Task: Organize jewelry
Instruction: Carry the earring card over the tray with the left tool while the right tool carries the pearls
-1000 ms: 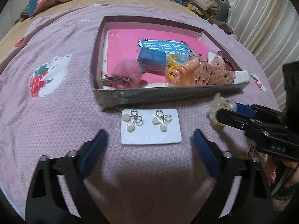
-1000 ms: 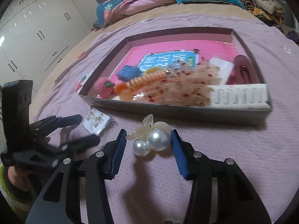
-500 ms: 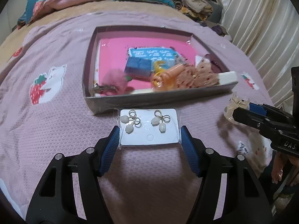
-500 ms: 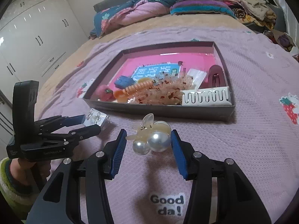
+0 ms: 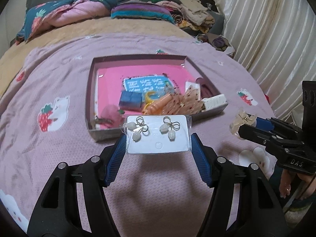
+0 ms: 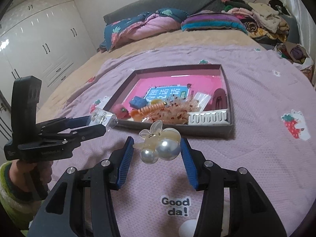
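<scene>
Left wrist view: the left hand-held gripper [image 5: 159, 140] has just closed on the earring card [image 5: 158, 133], now lifted off the bed [image 5: 59, 148]. Right hand-held gripper [image 6: 157, 148] clamps the pearl hair clip [image 6: 158, 145] (also raised); both seem ready for the box [image 6: 229, 126].

blanket [image 5: 59, 144]: lilac, strawberry print | box [image 5: 89, 90] lining: pink | pearls [image 6: 167, 150]: white

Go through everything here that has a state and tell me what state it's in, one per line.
left gripper: shut on the earring card, lifted off the blanket
earring card: held by its side edges, both earrings on it
right gripper: shut on the pearl hair clip, raised
pearl hair clip: gripped between the fingers, off the bed
box: lidless, holding hair accessories
wardrobe: doors closed
</scene>
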`<state>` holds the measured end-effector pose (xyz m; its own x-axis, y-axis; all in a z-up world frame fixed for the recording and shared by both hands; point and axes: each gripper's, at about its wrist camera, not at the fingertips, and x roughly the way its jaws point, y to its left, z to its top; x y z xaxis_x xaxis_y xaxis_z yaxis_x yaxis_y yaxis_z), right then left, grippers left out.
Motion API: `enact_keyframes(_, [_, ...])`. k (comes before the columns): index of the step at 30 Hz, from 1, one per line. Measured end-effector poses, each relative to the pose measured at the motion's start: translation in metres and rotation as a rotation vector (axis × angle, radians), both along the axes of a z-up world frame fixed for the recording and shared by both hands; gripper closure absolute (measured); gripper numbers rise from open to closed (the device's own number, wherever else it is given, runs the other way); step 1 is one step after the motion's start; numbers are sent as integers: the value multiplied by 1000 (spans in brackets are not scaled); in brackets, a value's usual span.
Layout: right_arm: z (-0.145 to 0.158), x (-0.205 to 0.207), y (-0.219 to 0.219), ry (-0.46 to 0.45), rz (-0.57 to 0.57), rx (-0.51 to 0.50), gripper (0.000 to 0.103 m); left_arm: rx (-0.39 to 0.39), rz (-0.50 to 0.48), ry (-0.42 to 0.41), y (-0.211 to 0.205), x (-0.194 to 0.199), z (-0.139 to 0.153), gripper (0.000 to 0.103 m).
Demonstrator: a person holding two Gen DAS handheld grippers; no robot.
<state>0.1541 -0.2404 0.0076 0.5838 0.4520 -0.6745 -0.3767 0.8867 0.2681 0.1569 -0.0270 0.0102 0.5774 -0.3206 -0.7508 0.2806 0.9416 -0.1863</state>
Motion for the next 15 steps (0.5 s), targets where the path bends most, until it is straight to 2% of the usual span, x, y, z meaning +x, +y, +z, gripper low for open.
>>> enact_keyframes(15, [23,2,-6,-106,-45,-58,56,-15,-13,-52,-12,12,23,46])
